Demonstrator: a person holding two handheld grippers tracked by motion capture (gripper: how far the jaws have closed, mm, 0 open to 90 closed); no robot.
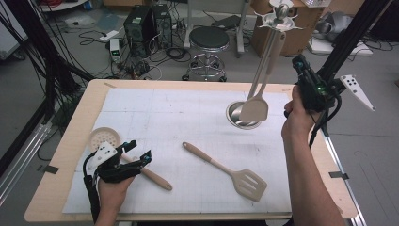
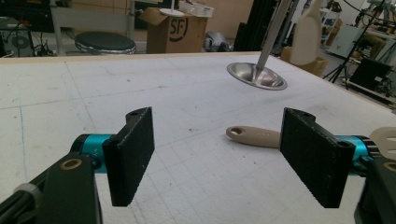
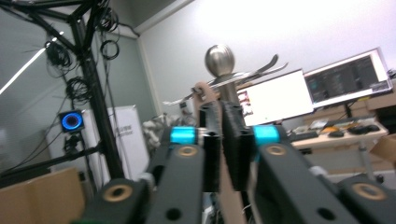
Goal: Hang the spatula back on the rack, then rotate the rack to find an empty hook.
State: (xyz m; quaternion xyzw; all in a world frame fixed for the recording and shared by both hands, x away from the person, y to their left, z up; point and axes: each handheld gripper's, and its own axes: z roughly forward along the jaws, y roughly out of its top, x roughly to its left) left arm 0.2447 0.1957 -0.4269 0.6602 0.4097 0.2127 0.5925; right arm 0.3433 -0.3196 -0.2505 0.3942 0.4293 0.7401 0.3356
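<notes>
A steel utensil rack stands at the back right of the white mat, and a beige spatula hangs from its top. My right gripper is raised to the right of the rack, apart from the hanging handle. In the right gripper view its jaws are shut in front of the rack's knob. My left gripper rests open at the front left, over the handle of a beige skimmer. A beige slotted spatula lies at the front centre; its handle shows beyond the open left gripper.
The white mat covers a wooden table. Beyond the far edge stand a black stool, computer cases and cardboard boxes. A black frame post rises close behind the right gripper.
</notes>
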